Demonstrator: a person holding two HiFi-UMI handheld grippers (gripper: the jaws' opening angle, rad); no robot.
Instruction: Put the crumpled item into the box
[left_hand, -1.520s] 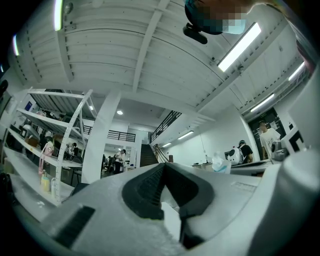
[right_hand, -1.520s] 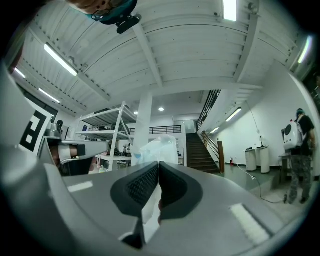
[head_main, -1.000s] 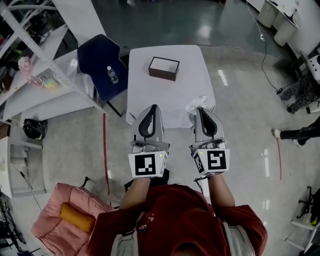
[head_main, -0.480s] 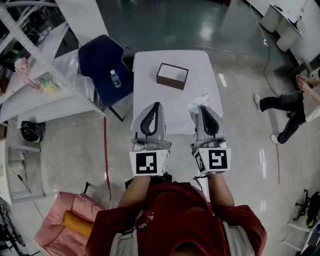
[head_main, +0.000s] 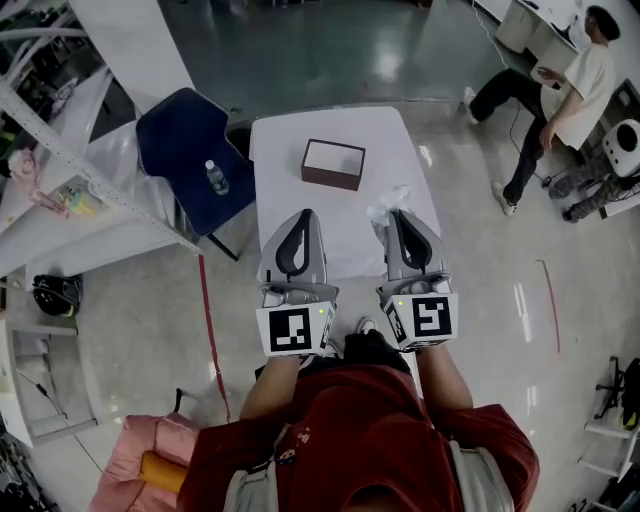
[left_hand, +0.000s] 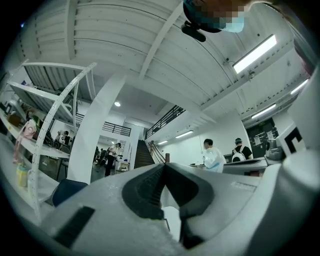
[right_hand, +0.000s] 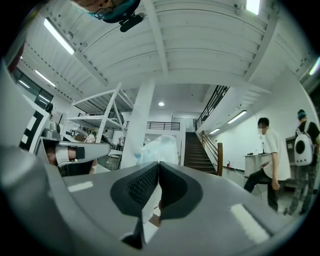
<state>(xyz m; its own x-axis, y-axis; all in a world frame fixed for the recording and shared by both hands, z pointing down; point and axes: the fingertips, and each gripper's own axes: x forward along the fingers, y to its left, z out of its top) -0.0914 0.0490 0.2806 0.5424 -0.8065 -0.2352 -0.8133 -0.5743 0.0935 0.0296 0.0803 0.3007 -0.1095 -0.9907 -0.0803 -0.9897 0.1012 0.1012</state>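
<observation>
Whitish crumpled item (head_main: 388, 203) pinched at the tip of the right tool (head_main: 392, 216), over the near part of the bench (head_main: 280, 150).
The right tool's jaws are clenched on the crumpled item, which sticks up past their tips in the right gripper view. The box (head_main: 333, 164), dark-sided with a pale inside, sits farther back on the white bench, apart from the item. The left tool (head_main: 304, 216) is held beside the right one, its jaws pressed together with nothing between them. A blue chair (head_main: 185, 150) carrying a bottle (head_main: 216, 177) stands left of the bench.
</observation>
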